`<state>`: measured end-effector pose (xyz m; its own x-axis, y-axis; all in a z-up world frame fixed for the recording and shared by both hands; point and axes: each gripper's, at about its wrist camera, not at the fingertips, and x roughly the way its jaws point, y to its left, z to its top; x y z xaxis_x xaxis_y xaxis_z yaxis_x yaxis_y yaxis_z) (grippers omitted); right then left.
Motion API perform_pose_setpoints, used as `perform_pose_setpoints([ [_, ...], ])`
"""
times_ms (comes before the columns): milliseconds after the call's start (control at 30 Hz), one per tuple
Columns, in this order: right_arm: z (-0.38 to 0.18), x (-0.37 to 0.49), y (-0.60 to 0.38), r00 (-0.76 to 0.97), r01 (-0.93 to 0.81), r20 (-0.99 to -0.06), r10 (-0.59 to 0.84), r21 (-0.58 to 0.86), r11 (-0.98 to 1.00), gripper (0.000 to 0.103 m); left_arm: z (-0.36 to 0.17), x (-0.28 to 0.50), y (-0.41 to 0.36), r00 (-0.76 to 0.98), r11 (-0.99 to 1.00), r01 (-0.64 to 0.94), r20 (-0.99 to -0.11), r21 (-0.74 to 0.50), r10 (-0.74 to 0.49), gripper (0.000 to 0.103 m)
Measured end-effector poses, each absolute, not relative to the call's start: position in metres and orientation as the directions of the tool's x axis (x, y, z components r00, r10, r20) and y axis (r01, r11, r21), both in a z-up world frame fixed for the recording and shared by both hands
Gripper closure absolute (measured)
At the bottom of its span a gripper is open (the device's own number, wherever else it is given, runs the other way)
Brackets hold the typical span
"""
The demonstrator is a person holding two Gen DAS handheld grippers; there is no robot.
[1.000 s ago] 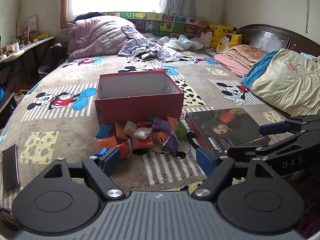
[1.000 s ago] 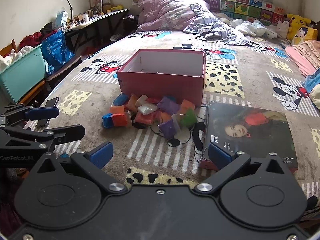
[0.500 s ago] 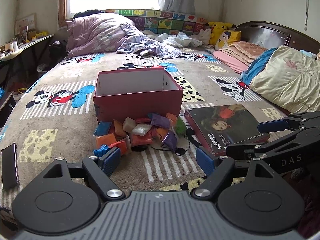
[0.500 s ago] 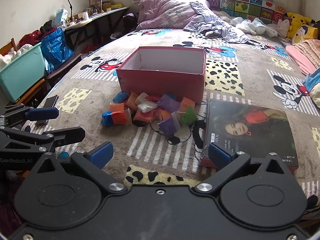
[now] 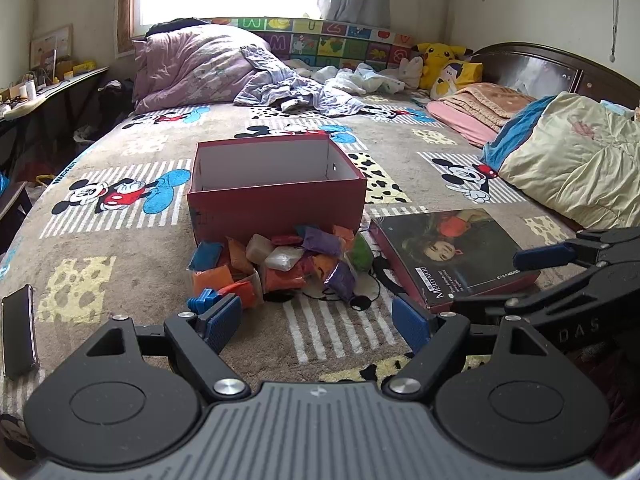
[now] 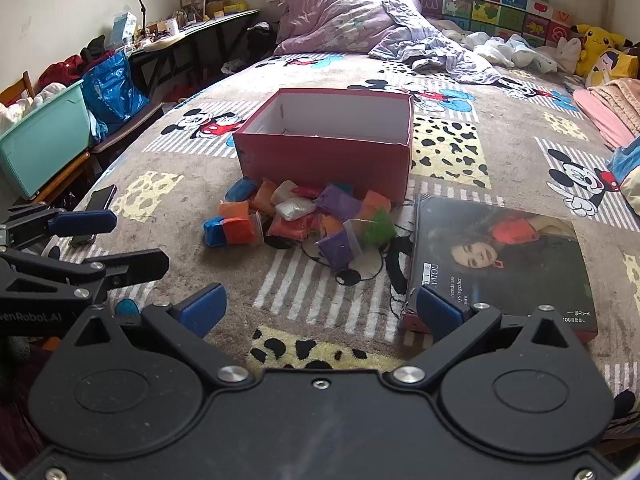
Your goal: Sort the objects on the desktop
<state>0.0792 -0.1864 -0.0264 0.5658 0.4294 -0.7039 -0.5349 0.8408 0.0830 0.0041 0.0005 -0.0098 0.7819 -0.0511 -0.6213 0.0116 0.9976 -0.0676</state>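
Observation:
An open red box (image 5: 276,196) (image 6: 328,156) stands on the bed, its inside white. A pile of small coloured packets (image 5: 280,264) (image 6: 300,216) lies against its near side. A book with a woman's face on the cover (image 5: 452,252) (image 6: 500,256) lies to the right of the pile. My left gripper (image 5: 318,320) is open and empty, hovering short of the pile. My right gripper (image 6: 320,308) is open and empty, near the book's front left corner. Each gripper shows at the edge of the other's view.
A dark phone (image 5: 18,336) (image 6: 94,210) lies at the bed's left edge. Crumpled bedding and pillows (image 5: 200,64) fill the far end, folded quilts (image 5: 572,160) the right. A teal bin (image 6: 40,140) and a desk (image 6: 192,28) stand left of the bed.
Both grippers have moved slightly nearer the box and pile and tilted a little. Both stay open and empty. Nothing on the bed has moved.

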Motion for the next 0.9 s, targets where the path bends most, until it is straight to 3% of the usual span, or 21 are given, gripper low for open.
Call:
perform_pose_setpoints([
  [367,-0.009,0.091,-0.2,0.447,-0.655,-0.641,0.624,0.241,0.716,0.001,-0.004,0.007,0.018,0.775,0.986,0.049,-0.616,-0.16,-0.139,0.021],
  [567,0.006,0.103,-0.192,0.482,-0.751,-0.592,0.645,0.1,0.653,0.001,-0.004,0.013,0.026,0.756,0.981,0.104,-0.627,-0.163,-0.185,0.02],
  [667,0.014,0.116,-0.184,0.479,-0.803,-0.593,0.647,0.003,0.596,0.001,-0.003,0.021,0.027,0.726,0.978,0.147,-0.656,-0.146,-0.207,0.013],
  [833,0.03,0.148,-0.177,0.481,-0.813,-0.589,0.649,-0.023,0.581,0.001,-0.006,0.038,0.024,0.653,0.958,0.273,-0.713,-0.092,-0.255,0.013],
  [900,0.031,0.165,-0.175,0.461,-0.806,-0.592,0.661,0.033,0.591,0.001,-0.008,0.046,0.025,0.644,0.955,0.295,-0.73,-0.039,-0.229,0.013],
])
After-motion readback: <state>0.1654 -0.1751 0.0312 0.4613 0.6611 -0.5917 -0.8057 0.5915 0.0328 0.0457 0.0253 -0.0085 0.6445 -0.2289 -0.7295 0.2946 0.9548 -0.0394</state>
